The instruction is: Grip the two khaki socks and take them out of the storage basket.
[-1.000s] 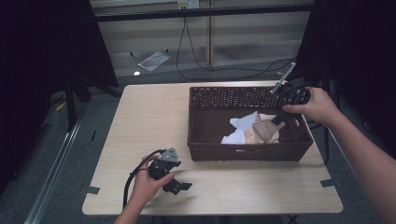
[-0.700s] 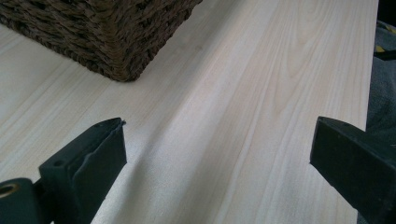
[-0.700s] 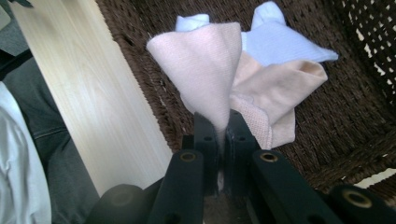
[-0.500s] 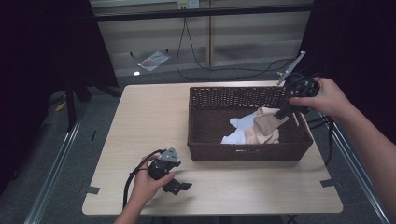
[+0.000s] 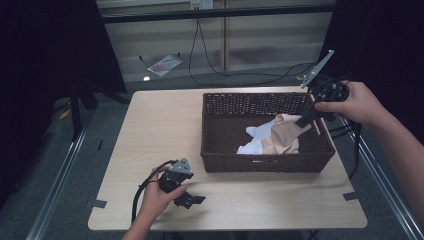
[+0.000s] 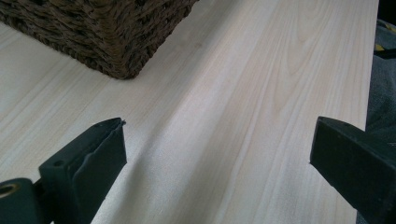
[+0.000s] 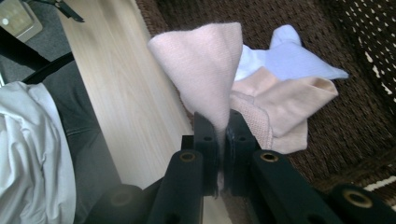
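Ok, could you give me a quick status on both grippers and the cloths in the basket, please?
Right gripper shut on pink cloth, lifting it over the basket. Left gripper open, low over the table. White cloth lies in the basket. Nothing in the way.

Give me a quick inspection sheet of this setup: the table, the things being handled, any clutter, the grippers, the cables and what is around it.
Surface: pale wooden table, bare apart from the basket.
Job's things: dark wicker basket on the table's right half; inside it a pink cloth and a white cloth.
Clutter: nothing seen on the table.
Grippers: right gripper shut on a fold of the pink cloth over the basket; left gripper resting low at the table's near edge, jaws wide open, holding nothing.
Cables: a black cable loops from the left gripper; more cables lie on the floor beyond the table.
Surroundings: grey floor, dark curtains at both sides, tape marks at the table's near corners.
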Demonstrator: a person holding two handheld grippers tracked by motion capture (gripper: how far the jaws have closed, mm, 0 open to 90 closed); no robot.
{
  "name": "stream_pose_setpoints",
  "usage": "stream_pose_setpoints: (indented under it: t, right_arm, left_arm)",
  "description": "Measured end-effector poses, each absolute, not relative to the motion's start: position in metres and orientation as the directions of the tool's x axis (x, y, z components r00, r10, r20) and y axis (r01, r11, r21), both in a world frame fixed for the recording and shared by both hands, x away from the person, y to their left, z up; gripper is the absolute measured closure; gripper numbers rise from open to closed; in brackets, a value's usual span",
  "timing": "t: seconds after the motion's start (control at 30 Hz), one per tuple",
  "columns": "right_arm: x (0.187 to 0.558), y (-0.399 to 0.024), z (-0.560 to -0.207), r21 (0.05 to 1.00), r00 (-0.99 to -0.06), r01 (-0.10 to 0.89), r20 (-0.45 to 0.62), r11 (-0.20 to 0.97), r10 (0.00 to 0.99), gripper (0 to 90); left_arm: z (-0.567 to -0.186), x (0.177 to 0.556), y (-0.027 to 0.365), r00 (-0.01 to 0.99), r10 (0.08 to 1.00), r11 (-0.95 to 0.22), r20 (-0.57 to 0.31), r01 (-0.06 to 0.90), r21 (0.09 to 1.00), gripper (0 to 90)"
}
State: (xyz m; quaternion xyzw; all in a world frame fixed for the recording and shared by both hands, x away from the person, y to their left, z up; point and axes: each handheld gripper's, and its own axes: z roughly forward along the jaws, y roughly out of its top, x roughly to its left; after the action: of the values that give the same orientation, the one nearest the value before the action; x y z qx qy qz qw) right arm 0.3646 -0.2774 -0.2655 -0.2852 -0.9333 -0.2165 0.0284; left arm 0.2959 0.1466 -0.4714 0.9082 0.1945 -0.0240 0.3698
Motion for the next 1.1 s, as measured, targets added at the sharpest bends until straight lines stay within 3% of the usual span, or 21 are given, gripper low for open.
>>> stream_pose_setpoints:
  t: [0.57, 1.1]
  right_arm:
    - [0.347, -0.268, -0.263, 0.43, -0.878, 0.479, 0.21, 0.766, 0.431, 85.4]
    - [0.331, -0.25, -0.276, 0.401, -0.904, 0.425, 0.234, 0.811, 0.358, 84.8]
  left_arm:
    - [-0.47, 0.295, 0.147, 0.918, 0.346, -0.637, -0.192, 0.38, 0.67, 3.5]
    - [-0.47, 0.298, 0.151, 0.919, 0.348, -0.639, -0.186, 0.378, 0.67, 3.5]
